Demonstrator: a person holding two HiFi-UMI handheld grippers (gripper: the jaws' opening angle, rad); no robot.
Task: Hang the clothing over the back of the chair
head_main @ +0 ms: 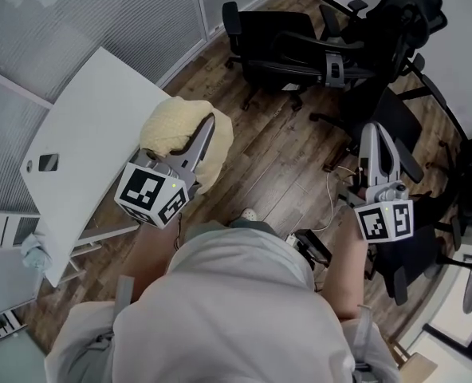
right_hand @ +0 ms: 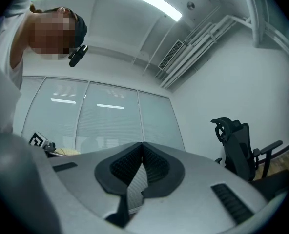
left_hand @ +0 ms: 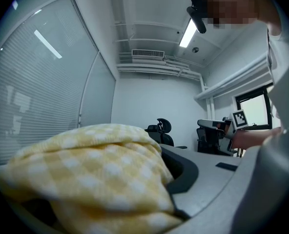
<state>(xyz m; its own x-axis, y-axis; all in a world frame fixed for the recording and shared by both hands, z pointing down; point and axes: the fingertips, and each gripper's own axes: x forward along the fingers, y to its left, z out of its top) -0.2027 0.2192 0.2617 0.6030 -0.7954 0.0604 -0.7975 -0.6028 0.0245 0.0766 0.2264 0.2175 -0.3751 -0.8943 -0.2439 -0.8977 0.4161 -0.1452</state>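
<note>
Pale yellow checked clothing (left_hand: 86, 169), black office chairs (head_main: 277, 45), white table (head_main: 92, 134), brown plank floor (head_main: 276, 162)

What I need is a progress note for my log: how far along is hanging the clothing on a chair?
Done: the yellow checked cloth is picked up, bunched and clamped in the left gripper. In hand: it is held above the wooden floor beside the white table. Left: the cloth is not yet over any of the black office chairs ahead; the right gripper is shut and empty.

I log a white table (head_main: 92, 110) bearing a small dark device (head_main: 49, 162), blinds (head_main: 124, 14) behind it, and a white cable (head_main: 329, 202) on the wooden floor (head_main: 276, 158).
</note>
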